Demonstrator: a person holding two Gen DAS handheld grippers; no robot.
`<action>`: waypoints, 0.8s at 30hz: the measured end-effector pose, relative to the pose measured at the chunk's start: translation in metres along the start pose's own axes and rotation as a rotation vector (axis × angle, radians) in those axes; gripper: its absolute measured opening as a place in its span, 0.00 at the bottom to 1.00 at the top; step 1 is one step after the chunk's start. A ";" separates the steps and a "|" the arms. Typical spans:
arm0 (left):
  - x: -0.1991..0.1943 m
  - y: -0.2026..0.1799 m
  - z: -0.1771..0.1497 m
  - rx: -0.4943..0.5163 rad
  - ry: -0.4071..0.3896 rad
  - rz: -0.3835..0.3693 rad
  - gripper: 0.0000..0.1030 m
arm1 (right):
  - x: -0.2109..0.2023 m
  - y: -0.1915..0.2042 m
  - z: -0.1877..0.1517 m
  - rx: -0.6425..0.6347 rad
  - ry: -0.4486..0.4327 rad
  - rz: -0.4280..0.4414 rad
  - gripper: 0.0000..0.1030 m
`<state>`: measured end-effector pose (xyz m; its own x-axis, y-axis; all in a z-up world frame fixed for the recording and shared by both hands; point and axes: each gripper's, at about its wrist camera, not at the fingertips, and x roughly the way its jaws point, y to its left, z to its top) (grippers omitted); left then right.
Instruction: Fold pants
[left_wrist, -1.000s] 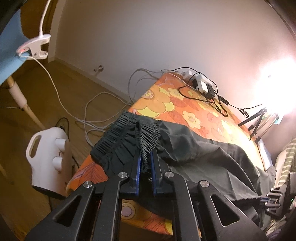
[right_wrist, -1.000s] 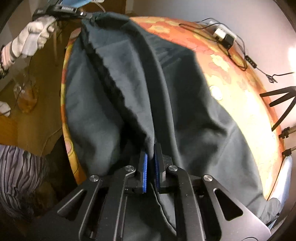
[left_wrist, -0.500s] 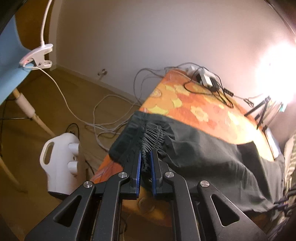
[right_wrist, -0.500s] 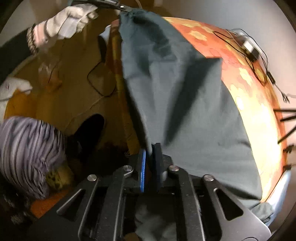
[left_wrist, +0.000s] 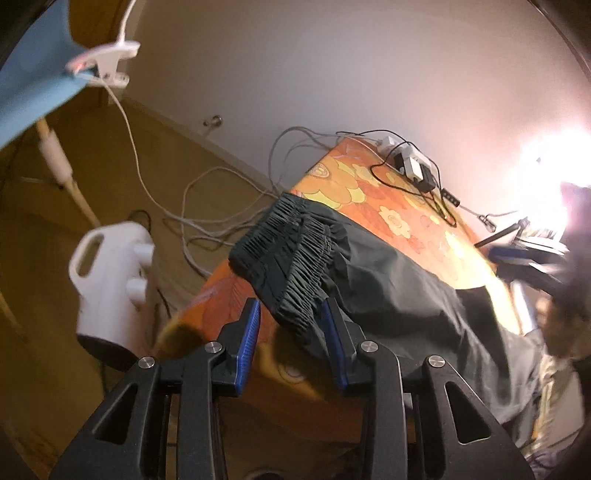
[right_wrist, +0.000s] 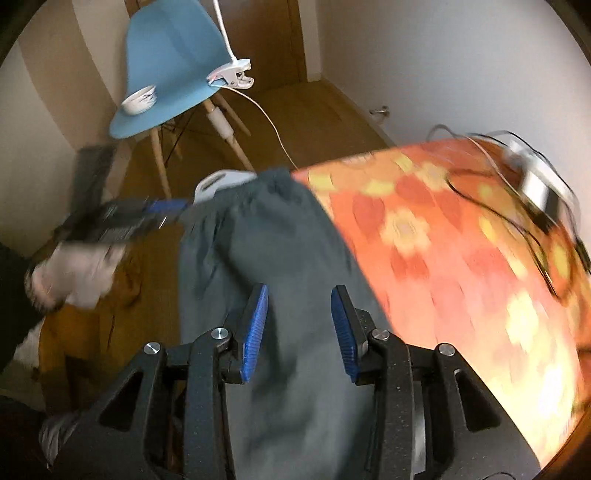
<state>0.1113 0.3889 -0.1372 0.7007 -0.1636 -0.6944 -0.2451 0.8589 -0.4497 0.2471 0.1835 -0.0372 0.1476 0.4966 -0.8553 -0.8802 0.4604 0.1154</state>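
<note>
Two grippers, both with fingers spread and holding nothing, frame one garment. Left to right in the left wrist view: a white jug (left_wrist: 110, 280) on the floor, loose cables (left_wrist: 207, 218), then the left gripper (left_wrist: 291, 325), whose blue pads flank the gathered waistband (left_wrist: 291, 258) of the dark pants (left_wrist: 406, 295) without clamping it. The pants lie along the near edge of the table with the orange flowered cloth (left_wrist: 399, 206), the waistband corner drooping over that edge. The fabric is judged thin, light and limp; it will sag and wrinkle if lifted by one point, so the thick elastic waistband and the leg hems are the firmest places to take hold. Only the right wrist view shows the blue chair (right_wrist: 173, 74) with a bowl (right_wrist: 140, 99), the gloved left hand (right_wrist: 74, 273), and the right gripper (right_wrist: 299, 328) open over the trouser leg. Only the left view resolves the waistband's pleats.
</note>
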 end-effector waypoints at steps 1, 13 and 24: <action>0.001 0.000 0.000 -0.012 0.002 -0.013 0.32 | 0.014 0.001 0.011 -0.001 0.000 0.007 0.37; 0.020 0.000 -0.004 -0.001 0.040 -0.001 0.27 | 0.134 -0.001 0.040 0.030 0.097 0.114 0.46; 0.011 -0.019 -0.007 0.123 -0.029 0.057 0.08 | 0.126 0.022 0.034 -0.045 0.077 0.089 0.09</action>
<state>0.1187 0.3672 -0.1404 0.7078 -0.0999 -0.6994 -0.2024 0.9198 -0.3362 0.2622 0.2814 -0.1252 0.0343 0.4756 -0.8790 -0.9080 0.3823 0.1714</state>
